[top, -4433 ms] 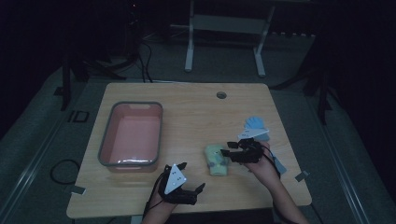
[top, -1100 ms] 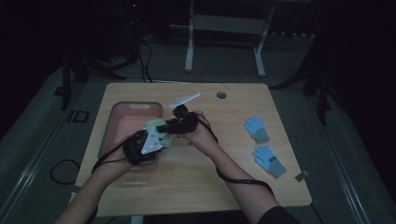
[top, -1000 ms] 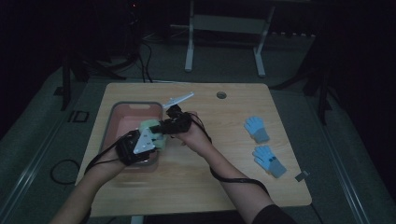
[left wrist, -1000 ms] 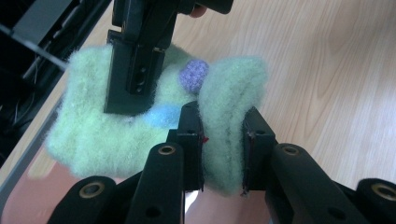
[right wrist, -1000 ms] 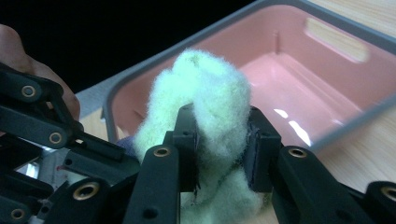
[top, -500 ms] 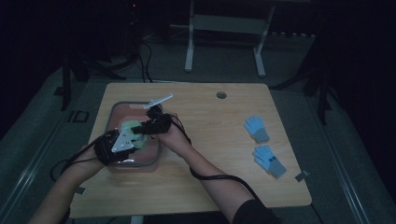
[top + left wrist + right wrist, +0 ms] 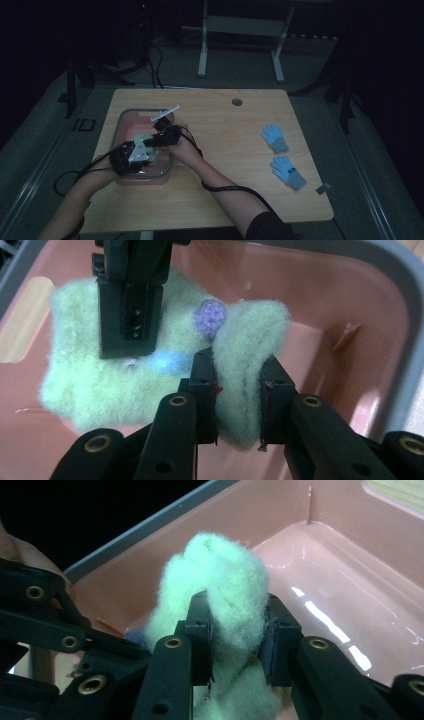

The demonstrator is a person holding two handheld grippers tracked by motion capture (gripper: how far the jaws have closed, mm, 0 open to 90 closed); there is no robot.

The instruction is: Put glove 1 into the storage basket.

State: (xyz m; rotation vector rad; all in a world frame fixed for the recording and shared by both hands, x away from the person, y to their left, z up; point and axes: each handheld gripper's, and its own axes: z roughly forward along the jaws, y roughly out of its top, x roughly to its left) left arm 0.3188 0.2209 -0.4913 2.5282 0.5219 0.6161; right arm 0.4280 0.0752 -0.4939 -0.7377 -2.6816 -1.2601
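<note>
Both the left gripper [image 7: 238,390] and right gripper [image 7: 235,630] pinch a fuzzy pale-green glove [image 7: 125,375] inside the glossy pink tub [image 7: 320,300].

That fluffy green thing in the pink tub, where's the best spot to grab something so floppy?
Pinching a raised fold from above looks best. The fuzzy pale green cloth is soft and bunches up, so a thick ridge fits between jaws. The left gripper is shut on one such fold beside the purple dot; the right gripper is shut on another bunch, both over the pink tub.
</note>
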